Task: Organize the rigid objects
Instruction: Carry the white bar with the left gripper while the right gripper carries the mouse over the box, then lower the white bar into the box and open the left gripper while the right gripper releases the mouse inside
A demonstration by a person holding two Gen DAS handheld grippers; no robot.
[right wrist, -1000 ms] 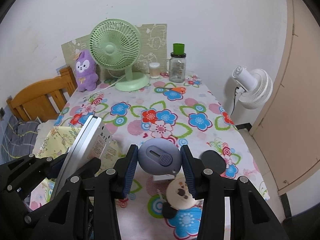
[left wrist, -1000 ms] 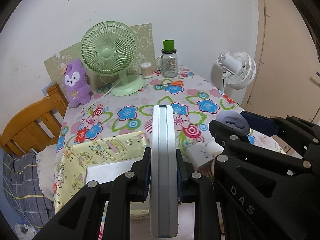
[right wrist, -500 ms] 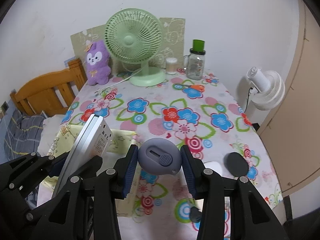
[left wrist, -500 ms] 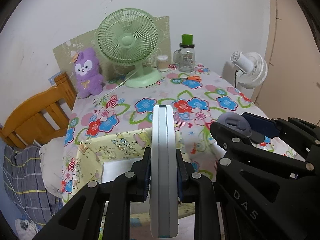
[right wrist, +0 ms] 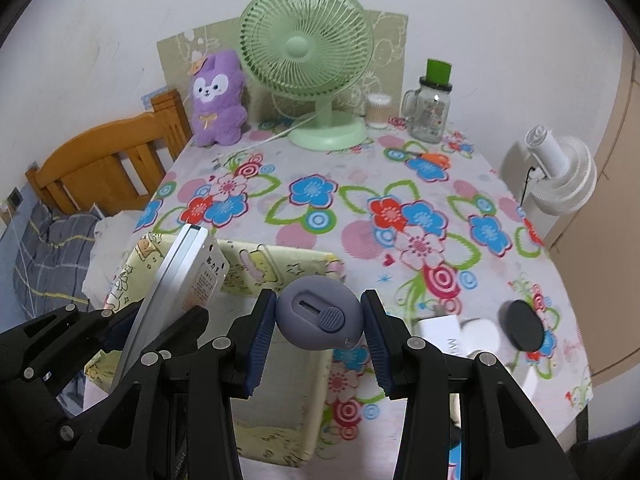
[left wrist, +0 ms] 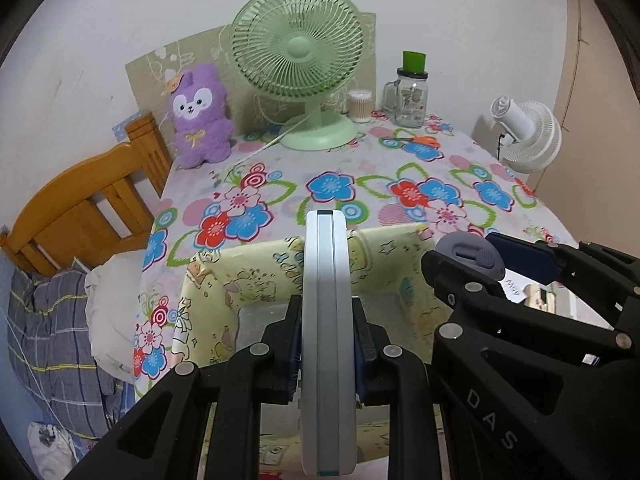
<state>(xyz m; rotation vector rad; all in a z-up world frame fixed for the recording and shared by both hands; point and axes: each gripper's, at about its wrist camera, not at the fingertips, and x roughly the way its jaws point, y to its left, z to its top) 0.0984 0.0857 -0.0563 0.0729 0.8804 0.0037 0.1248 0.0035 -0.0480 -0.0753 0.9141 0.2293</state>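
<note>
- The left gripper [left wrist: 328,354] pinches a flat white slab-shaped device [left wrist: 329,320] edge-on between its pads, so the device stands upright with its thin side toward the left wrist camera.
- In the right wrist view the same device [right wrist: 180,280] leans at the near left, a printed label on its broad face; it hangs over the near-left part of the box.
- The right gripper [right wrist: 318,334] has its blue ribbed pads clamped on either side of a rounded grey-purple object [right wrist: 318,322] with a slot and a ridged slider on its face.
- That grey-purple object is over the right edge of a pale yellow fabric box [right wrist: 280,264] printed with cartoon figures, which sits on the near-left part of the table.
- The box is open at the top; as far as its inside shows, only a pale floor [left wrist: 264,316] is visible.
- The table carries a flowered tablecloth [right wrist: 400,184].
- Near right on the cloth lie a black disc [right wrist: 522,330] and, just left of it, a white block [right wrist: 448,334], partly blurred.
- At the far edge stand a green desk fan [right wrist: 306,56], a purple plush toy [right wrist: 218,98] to its left, and a small jar of cotton swabs [right wrist: 378,110] and a glass mug jar with a green cap [right wrist: 432,114] to its right.
- A white fan [right wrist: 560,174] stands beyond the table's right side, and a wooden bed frame [right wrist: 104,160] beyond its left side.
</note>
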